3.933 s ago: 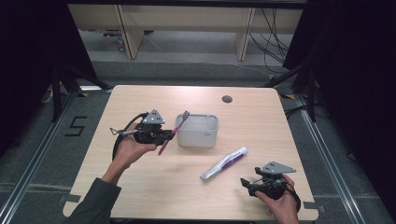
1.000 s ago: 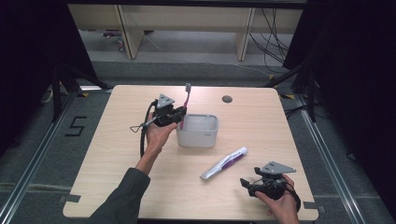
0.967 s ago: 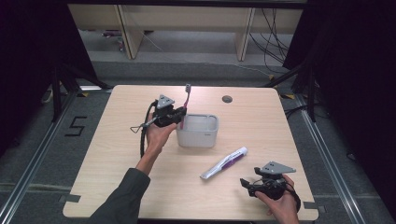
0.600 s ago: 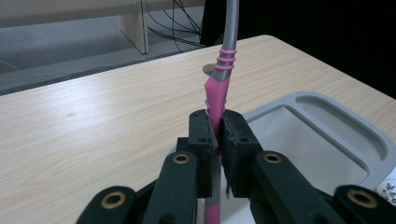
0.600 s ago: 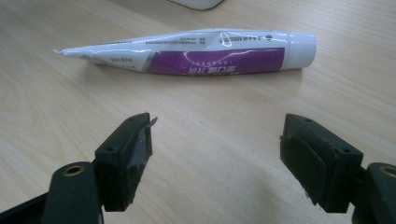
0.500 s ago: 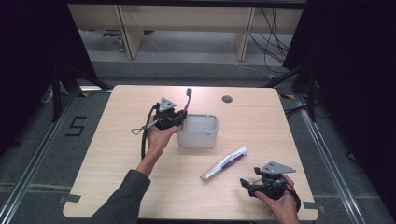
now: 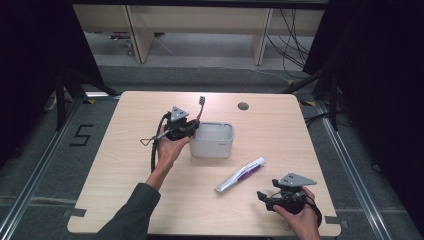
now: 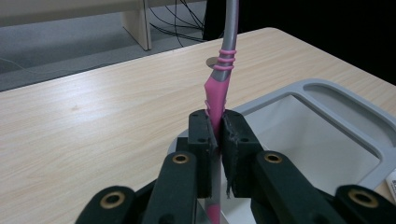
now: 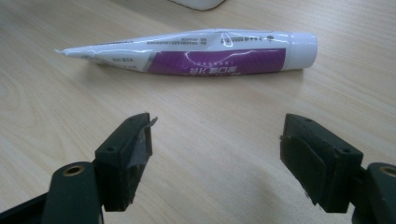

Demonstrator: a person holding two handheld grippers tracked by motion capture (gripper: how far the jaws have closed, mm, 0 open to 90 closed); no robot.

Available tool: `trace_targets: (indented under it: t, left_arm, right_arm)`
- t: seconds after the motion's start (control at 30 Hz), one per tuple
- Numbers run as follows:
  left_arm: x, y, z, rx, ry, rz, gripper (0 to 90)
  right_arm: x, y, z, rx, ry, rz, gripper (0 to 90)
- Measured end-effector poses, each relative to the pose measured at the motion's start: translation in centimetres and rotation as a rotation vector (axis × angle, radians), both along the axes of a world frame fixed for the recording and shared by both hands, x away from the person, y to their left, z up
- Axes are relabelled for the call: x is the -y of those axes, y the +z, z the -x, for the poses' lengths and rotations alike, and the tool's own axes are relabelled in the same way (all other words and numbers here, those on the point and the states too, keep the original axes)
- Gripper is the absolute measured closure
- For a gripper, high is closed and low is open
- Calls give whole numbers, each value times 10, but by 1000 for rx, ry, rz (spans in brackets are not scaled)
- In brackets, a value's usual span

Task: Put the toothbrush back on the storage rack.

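Note:
My left gripper (image 7: 194, 128) (image 8: 217, 135) is shut on a pink and grey toothbrush (image 7: 198, 110) (image 8: 218, 84). The brush stands almost upright with its dark bristle head up, held at the left rim of a grey rectangular tub (image 7: 229, 146) (image 8: 322, 93) in the table's middle. A white and purple toothpaste tube (image 7: 240, 174) (image 9: 196, 53) lies flat on the wood to the right of the tub's front. Near the front right edge my right gripper (image 7: 263, 197) (image 9: 217, 154) rests open, its jaws wide apart and a little short of the tube, with nothing between them.
The light wooden table (image 7: 125, 180) has a round cable hole (image 7: 243, 106) at the back. Dark floor and black drapes surround it, with wooden furniture legs and cables behind.
The left hand has lifted the toothbrush from the table left of the tub and stood it up at the tub's left rim; in the last second it kept still. The right gripper stayed put.

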State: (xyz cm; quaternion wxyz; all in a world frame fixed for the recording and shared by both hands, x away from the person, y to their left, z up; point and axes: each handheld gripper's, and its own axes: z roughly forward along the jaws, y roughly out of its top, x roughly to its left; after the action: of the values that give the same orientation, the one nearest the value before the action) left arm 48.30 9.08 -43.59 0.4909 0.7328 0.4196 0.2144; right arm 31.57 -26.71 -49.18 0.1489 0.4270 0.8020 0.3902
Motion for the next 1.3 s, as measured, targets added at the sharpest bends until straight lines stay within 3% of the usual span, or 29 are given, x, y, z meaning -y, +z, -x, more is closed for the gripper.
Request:
trace_targets:
  t: [0.23, 0.5, 0.7, 0.83, 0.9, 1.0, 1.23, 1.27, 1.3]
  left_arm:
    - [-1, -1, 2, -1, -1, -2, 806]
    - [-6, 0, 5, 7, 17, 11, 725]
    - [-12, 6, 11, 18, 57, 25, 542]
    - [-21, 12, 16, 3, 81, 48, 429]
    - [-25, 14, 19, -6, 77, 75, 397]
    - [-32, 17, 24, -15, 74, 81, 348]
    - [-48, 16, 43, -44, 38, 85, 326]
    - [-50, 16, 46, -46, 35, 87, 326]
    - [-52, 15, 48, -49, 28, 92, 325]
  right_arm:
    - [-1, 0, 0, 0, -7, -1, 261]
    - [0, 0, 0, -4, -3, -1, 261]
    - [0, 0, 0, -5, -6, -1, 261]
    - [0, 0, 0, -5, -8, 0, 261]
    - [0, 0, 0, -6, -11, -3, 261]
    - [0, 0, 0, -12, -12, -6, 261]
    - [2, 0, -1, 7, -15, 4, 262]
    - [3, 0, -1, 27, -11, 15, 261]
    - [1, 1, 0, 4, -27, -3, 261]
